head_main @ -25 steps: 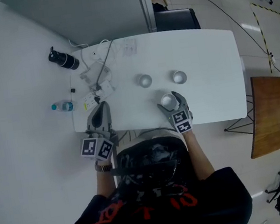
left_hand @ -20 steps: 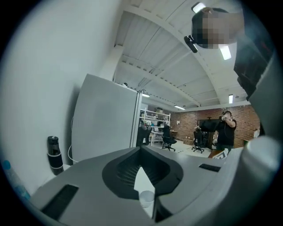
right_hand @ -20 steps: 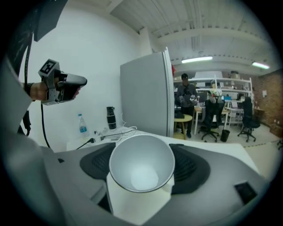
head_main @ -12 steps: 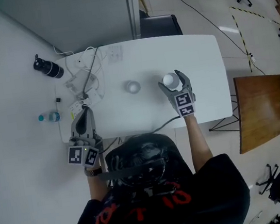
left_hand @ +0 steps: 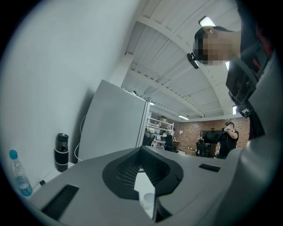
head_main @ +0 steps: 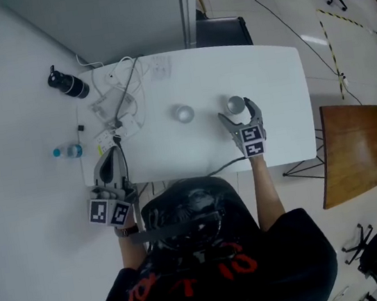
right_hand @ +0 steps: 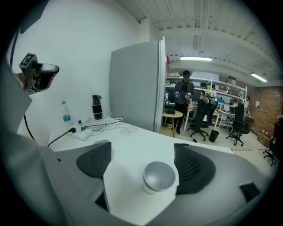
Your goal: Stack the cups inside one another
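**Note-taker:** Head view first.

**Me:** White table [head_main: 268,71]. My right claw [head_main: 240,112] is at mid-depth, right of centre. Its jaws are opening, with a silver cup [head_main: 236,104] standing between them. A second cup [head_main: 183,114] stands near the table's centre, apart from the first. My left claw [head_main: 113,152] is over the near left corner, pressed together and pinching nothing.

**Note-taker:** Counts?

**Me:** Two cup spots. I can't tell whether the right-hand one is already a nested pair. There is one black flask [head_main: 68,85] and one clear bottle [head_main: 67,152], both just past the left edge; what they stand on is unclear. One tangle of cables [head_main: 121,100] lies at the far left corner.

**Note-taker:** Left gripper view?

**Me:** Pads are shut tight [left_hand: 142,164]. One cup [left_hand: 148,201] shows below them on the table.

**Note-taker:** Right gripper view?

**Me:** Pads are spread. The cup [right_hand: 159,175] sits upright between them, closer to the right pad. The other cup's rim [right_hand: 101,142] peeks over the left pad.

**Note-taker:** Risks?

**Me:** The cup sits off-centre in the gap. If I pull back crooked, I judge the right pad could clip it and tip or skid it. The centre cup is still on its own, so stacking looks unfinished. My left claw hangs near the cables and could snag them if it swings in carelessly.
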`<state>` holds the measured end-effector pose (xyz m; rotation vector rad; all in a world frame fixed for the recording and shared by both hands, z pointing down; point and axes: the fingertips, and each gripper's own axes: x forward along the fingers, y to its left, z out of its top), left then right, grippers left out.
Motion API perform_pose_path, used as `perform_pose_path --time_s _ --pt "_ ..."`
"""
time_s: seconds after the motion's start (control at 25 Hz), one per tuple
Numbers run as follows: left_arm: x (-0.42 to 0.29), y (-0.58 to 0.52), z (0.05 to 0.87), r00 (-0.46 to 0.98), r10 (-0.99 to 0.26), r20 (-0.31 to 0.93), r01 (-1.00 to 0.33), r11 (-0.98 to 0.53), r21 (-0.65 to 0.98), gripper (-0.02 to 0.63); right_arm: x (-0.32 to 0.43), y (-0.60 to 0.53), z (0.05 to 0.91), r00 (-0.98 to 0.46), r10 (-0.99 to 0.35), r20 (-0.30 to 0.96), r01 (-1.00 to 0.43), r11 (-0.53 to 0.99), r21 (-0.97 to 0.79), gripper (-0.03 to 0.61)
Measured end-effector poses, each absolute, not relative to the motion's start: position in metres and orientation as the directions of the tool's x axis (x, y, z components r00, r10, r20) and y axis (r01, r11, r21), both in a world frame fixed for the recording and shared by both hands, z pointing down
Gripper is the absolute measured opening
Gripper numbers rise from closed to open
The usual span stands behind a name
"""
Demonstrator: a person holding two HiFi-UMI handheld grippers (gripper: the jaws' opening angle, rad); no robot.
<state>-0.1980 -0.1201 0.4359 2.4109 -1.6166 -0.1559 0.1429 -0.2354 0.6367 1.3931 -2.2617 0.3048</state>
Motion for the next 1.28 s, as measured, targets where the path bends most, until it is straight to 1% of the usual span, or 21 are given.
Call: perform_pose_path --time_s 0.12,0.32,0.36,0.4,0.44,0.48,0.64,0.76,0.84,0.88,0.92,1.0,1.12,1.2,1.28 --pt "-0.191 -0.123 0.438 0.411 -0.911 0.044 -0.888 -0.389 0.243 0.000 0.133 -0.229 0.636 -0.400 -0.773 0.492 -0.877 0.479 0.039 0.453" --pt "-0.186 -0.126 0.439 0.439 -0.898 0.029 -0.865 -0.414 0.281 0.002 0.087 -0.216 0.656 -0.496 -0.694 0.522 -0.812 0.584 0.005 0.453" --pt "-0.185 -0.126 0.439 0.453 -0.891 0.021 -0.852 -0.426 0.302 0.020 0.078 -0.214 0.660 -0.514 -0.676 0.528 -0.801 0.599 -0.013 0.453" --pt "-0.184 -0.125 0.439 0.473 -0.881 0.013 -0.835 -0.443 0.326 0.117 0.070 -0.211 0.665 -0.529 -0.660 0.533 -0.791 0.611 -0.029 0.453" --pt "-0.182 -0.124 0.440 0.491 -0.871 0.006 -0.819 -0.459 0.344 0.238 0.063 -0.209 0.669 -0.542 -0.644 0.540 -0.782 0.622 -0.042 0.453" --pt "-0.181 -0.122 0.441 0.499 -0.866 0.003 -0.811 -0.466 0.354 0.259 0.056 -0.207 0.674 -0.553 -0.629 0.547 -0.772 0.634 -0.051 0.453" --pt "-0.191 -0.121 0.448 0.460 -0.888 0.022 -0.836 -0.425 0.349 0.259 0.032 -0.203 0.687 -0.583 -0.579 0.570 -0.734 0.676 -0.063 0.453" --pt "-0.199 -0.117 0.447 0.422 -0.906 0.027 -0.859 -0.391 0.330 0.236 0.015 -0.205 0.690 -0.602 -0.556 0.573 -0.708 0.704 -0.060 0.453" --pt "-0.205 -0.111 0.446 0.398 -0.917 0.035 -0.881 -0.371 0.294 0.231 0.007 -0.210 0.689 -0.607 -0.556 0.567 -0.703 0.708 -0.059 0.453" --pt "-0.208 -0.107 0.445 0.381 -0.924 0.042 -0.895 -0.357 0.268 0.212 0.003 -0.213 0.688 -0.608 -0.559 0.564 -0.704 0.708 -0.058 0.453" --pt "-0.211 -0.104 0.445 0.362 -0.931 0.049 -0.909 -0.340 0.242 0.205 0.000 -0.215 0.688 -0.609 -0.560 0.562 -0.704 0.708 -0.057 0.453" --pt "-0.216 -0.098 0.442 0.329 -0.943 0.047 -0.926 -0.312 0.214 0.202 -0.006 -0.218 0.690 -0.611 -0.556 0.563 -0.700 0.712 -0.057 0.453" --pt "-0.224 -0.088 0.441 0.311 -0.950 0.021 -0.920 -0.296 0.257 0.198 -0.014 -0.223 0.699 -0.606 -0.542 0.582 -0.689 0.723 -0.044 0.453" --pt "-0.228 -0.080 0.446 0.311 -0.950 0.029 -0.911 -0.289 0.295 0.198 -0.021 -0.228 0.709 -0.590 -0.533 0.606 -0.679 0.734 -0.016 0.453" --pt "-0.231 -0.075 0.448 0.304 -0.952 0.042 -0.913 -0.278 0.299 0.198 -0.028 -0.234 0.721 -0.572 -0.521 0.633 -0.667 0.745 0.009 0.453"
